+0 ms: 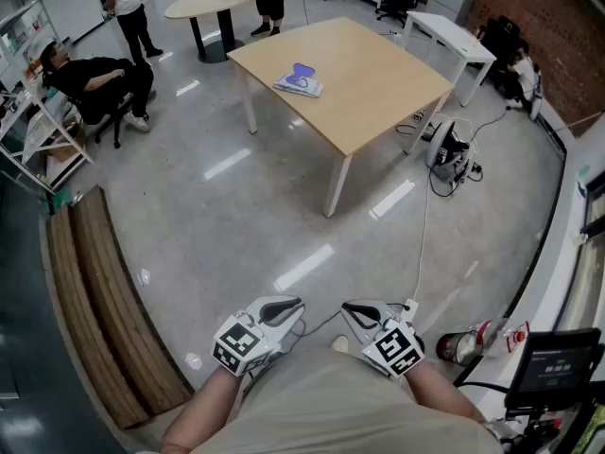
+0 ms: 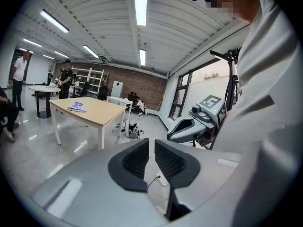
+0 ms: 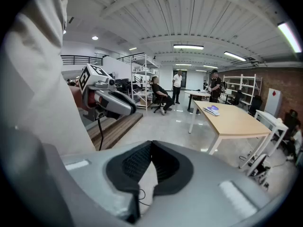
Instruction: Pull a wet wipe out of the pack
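Observation:
The wet wipe pack [image 1: 301, 79], pale with a purple flap, lies on a light wooden table [image 1: 378, 93] across the room, far from both grippers. I hold both grippers low, close to my body. In the head view the left gripper [image 1: 295, 306] and right gripper [image 1: 348, 308] point toward each other. In the left gripper view the left gripper [image 2: 152, 148] is shut with only a sliver between its pads and nothing in it; the pack [image 2: 77, 108] shows small on the table. In the right gripper view the right gripper [image 3: 151, 150] is shut and empty, and the pack [image 3: 212, 109] is distant.
A curved wooden bench [image 1: 104, 301] runs along the left. A person sits on a chair [image 1: 90, 78]; others stand by a round table [image 1: 213, 3]. A white table [image 1: 449, 36], floor cables [image 1: 444, 149], a fire extinguisher [image 1: 477, 340] and a screen [image 1: 553, 367] lie to the right.

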Demonstrator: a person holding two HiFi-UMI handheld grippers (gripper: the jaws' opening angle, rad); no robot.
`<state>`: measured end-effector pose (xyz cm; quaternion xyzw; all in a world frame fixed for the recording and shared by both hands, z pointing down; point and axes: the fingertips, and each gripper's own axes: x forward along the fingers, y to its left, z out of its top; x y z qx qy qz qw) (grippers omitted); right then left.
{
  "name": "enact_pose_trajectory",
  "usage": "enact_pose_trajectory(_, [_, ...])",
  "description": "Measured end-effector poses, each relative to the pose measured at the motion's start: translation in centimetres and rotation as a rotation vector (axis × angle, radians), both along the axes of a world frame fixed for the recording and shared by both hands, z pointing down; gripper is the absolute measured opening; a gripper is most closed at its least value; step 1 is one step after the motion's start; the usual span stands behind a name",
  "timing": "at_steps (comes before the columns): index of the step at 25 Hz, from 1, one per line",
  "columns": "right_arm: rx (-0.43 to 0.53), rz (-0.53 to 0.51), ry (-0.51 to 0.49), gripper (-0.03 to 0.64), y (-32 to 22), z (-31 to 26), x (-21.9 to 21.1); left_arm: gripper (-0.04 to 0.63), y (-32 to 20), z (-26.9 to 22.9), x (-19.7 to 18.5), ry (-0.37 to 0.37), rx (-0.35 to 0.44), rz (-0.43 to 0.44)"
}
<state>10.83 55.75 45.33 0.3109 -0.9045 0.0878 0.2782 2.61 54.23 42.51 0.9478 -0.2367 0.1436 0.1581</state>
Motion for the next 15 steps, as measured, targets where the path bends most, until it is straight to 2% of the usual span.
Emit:
enact_pose_trajectory(7, [-0.004, -0.009, -0.001, 0.003, 0.0, -0.1, -0.5, 0.041, 0.3, 0.0, 0.0, 0.006, -0.007, -0.001])
enact_pose_trajectory(15, [-0.02, -0.022, -0.016, 0.003, -0.4, -0.9, -2.3, 0.041, 0.2, -0.6, -2.1, 0.025, -0.019, -0.017])
